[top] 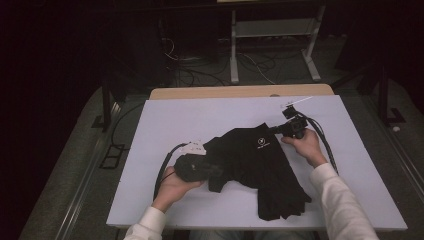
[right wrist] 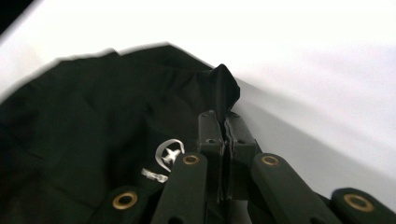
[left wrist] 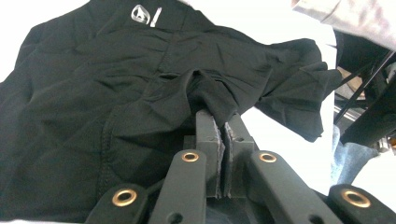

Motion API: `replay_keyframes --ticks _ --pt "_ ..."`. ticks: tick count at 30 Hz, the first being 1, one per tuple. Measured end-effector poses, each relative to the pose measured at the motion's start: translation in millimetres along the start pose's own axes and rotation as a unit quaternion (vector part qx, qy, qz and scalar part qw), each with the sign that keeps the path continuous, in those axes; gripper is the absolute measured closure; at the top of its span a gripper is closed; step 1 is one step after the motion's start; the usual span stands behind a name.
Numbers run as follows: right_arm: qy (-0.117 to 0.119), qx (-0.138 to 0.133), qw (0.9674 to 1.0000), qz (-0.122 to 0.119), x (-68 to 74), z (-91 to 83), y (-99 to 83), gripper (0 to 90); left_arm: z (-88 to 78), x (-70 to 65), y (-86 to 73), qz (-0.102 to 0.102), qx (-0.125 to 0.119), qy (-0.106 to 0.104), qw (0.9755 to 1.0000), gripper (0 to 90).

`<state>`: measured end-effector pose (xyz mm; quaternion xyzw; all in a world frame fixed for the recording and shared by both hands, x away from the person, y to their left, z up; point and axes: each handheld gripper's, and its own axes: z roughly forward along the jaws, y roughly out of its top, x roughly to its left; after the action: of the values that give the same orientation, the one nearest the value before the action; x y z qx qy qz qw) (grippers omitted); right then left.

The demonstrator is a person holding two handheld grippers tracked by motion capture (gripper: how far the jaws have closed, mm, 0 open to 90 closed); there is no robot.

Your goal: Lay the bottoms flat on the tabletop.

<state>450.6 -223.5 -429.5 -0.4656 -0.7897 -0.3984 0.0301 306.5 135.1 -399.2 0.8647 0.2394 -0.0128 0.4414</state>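
On the white counter [top: 165,120] a black garment [top: 255,165] lies crumpled, a small white logo [top: 261,145] facing up near its far edge. It sprawls from the middle of the counter toward the near right, where a bunched part reaches almost to the near edge.

At the left, the left tongs [top: 216,170] meet the garment's left edge, with the person's left hand [top: 175,186] behind them on the near side. In the left gripper view these tongs [left wrist: 223,122] are pinched together on a raised fold of the black fabric, no gap showing between the pads.

Farther right and farther from the person, the right tongs [top: 274,130] bite the garment's far right edge, just right of the logo; the right hand [top: 304,144] holds them from the right. In the right gripper view those tongs [right wrist: 223,122] are likewise clamped on a small peak of cloth, the logo [right wrist: 169,156] lying just to their left.

So the garment lies between the two grips, its held span running from near left to far right. Neither hand is nearer than the other: both already have cloth. Any spreading or lifting would likely depend on drawing the two grips apart along that slanted line, with the loose bulk trailing at the near right.
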Motion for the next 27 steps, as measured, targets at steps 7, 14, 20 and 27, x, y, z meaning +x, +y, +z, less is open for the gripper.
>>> replay_keyframes --ticks 7,14,20,27 --pt "-0.016 -0.039 0.9991 -0.001 4.8 -52.7 1.1 85.8 7.4 -7.6 17.9 0.030 0.020 0.018 0.9992 86.4" --pt "-0.084 -0.087 0.9925 0.018 -5.7 -80.1 -13.9 85.9 27.8 -7.8 39.5 0.026 0.016 0.011 0.9995 83.4" --pt "-0.117 -0.068 0.9879 0.075 -42.2 -73.9 -54.7 85.9 50.9 -4.7 21.6 -0.002 0.077 0.033 0.9964 61.7" --pt "-0.113 -0.077 0.9855 0.100 -56.8 -78.9 -72.5 85.9 23.3 19.2 26.1 -0.077 0.024 0.038 0.9960 43.0"
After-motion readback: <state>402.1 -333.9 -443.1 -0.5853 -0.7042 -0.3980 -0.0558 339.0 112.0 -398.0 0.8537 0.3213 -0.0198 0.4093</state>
